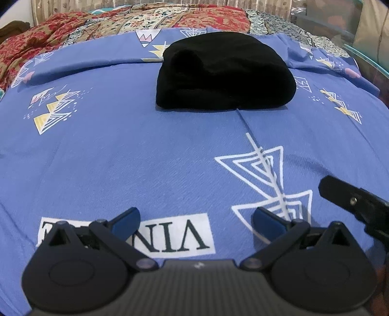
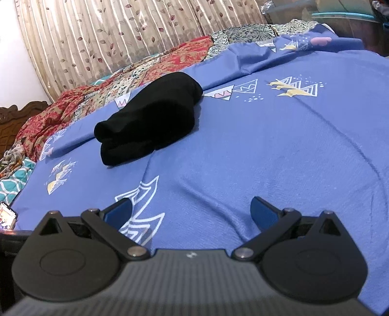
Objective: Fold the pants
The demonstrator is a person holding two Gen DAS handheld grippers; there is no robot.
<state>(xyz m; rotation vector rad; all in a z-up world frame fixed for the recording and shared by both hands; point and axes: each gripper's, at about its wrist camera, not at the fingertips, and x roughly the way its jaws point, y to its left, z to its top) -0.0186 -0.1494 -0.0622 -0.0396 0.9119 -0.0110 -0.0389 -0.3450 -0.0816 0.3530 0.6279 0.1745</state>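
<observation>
Black pants (image 1: 225,73) lie folded into a compact bundle on the blue patterned bedsheet (image 1: 121,150), far ahead of both grippers. In the right wrist view the pants (image 2: 148,119) lie to the upper left. My left gripper (image 1: 195,222) is open and empty, low over the sheet near a white printed label. My right gripper (image 2: 192,214) is open and empty, also well short of the pants. Part of the right gripper (image 1: 352,201) shows at the right edge of the left wrist view.
A red and beige floral blanket (image 1: 97,26) is bunched along the far side of the bed. Leaf-patterned curtains (image 2: 121,36) hang behind. A phone (image 2: 7,216) sits at the left edge. A glass-topped table (image 2: 345,17) stands at the far right.
</observation>
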